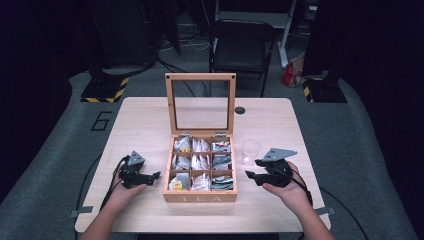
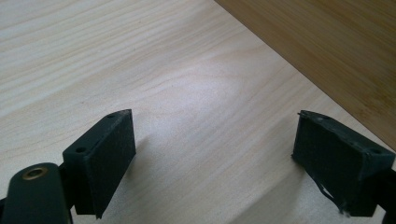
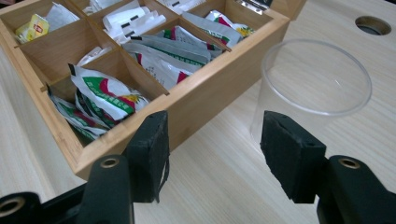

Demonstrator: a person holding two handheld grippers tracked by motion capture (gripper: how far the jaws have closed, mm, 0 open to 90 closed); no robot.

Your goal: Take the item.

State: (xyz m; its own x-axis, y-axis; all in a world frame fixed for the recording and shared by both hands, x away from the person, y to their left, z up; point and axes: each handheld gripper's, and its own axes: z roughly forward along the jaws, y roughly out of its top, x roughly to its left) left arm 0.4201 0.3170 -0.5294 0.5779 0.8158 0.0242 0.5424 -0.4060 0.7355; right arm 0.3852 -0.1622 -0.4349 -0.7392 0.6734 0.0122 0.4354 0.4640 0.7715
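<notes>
On a pale worktop (image 1: 150,120), a nine-compartment tea box (image 1: 200,196) stands lid-up, sachets undisturbed. A clear cup (image 1: 251,151) waits empty beside it. Left tool (image 1: 150,176) and right tool (image 1: 252,174) rest wide open, holding nothing; work seemingly unstarted.

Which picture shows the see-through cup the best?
The right gripper view: the clear cup stands close and big there, upright beside the tea box. The high view has it small and faint. The left gripper view looks at bare table instead.
</notes>
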